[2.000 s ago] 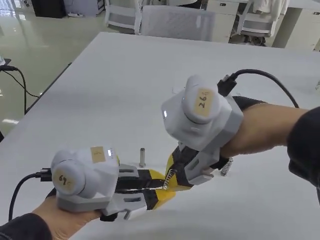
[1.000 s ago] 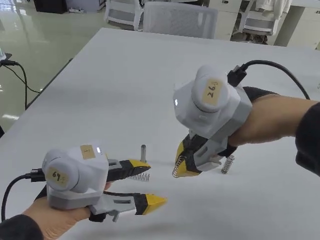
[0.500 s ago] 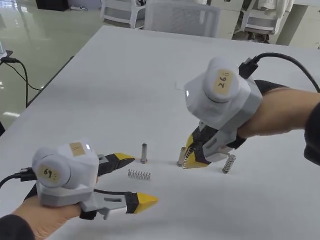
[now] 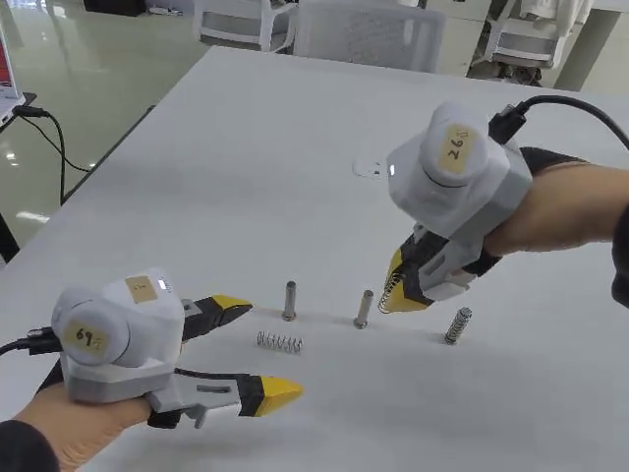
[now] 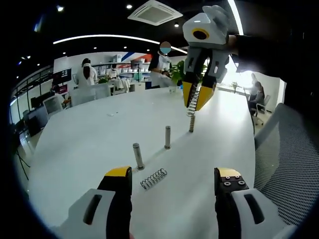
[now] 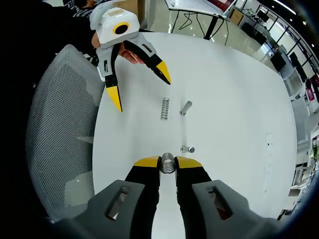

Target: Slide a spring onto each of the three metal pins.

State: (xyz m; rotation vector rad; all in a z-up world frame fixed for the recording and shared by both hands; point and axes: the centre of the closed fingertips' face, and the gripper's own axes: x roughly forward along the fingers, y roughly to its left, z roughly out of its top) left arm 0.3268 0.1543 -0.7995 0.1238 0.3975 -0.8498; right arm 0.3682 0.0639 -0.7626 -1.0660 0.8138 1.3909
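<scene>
Twice found handwriting in the head view: read "26" on the tan sticker atop the right gripper [image 4: 401, 297] and "69" on the sticker at the back of the left gripper [image 4: 267, 349]; made out a further sticker on top of the left one, too faint to read. Saw the springs as thin, bright wire coils, short and open-wound, and the pins as plain grey metal posts with no markings. Counted three springs and three pins on the white table [image 4: 226, 167]. Found one spring [image 4: 389, 287] pinched between the yellow tips of the right gripper, clenched on it, hanging at about 2 o'clock of the middle pin [image 4: 364, 308], close beside its top without clear contact. Found a second spring [image 4: 278, 341] lying flat at 6 o'clock of the left pin [image 4: 290, 300], free on the table between the spread, released tips of the left gripper. Found the third spring [image 4: 455, 329] already seated around the right pin [image 4: 464, 314], at 3 o'clock of the middle pin, leaning slightly. Noted the other two pins bare and upright.
</scene>
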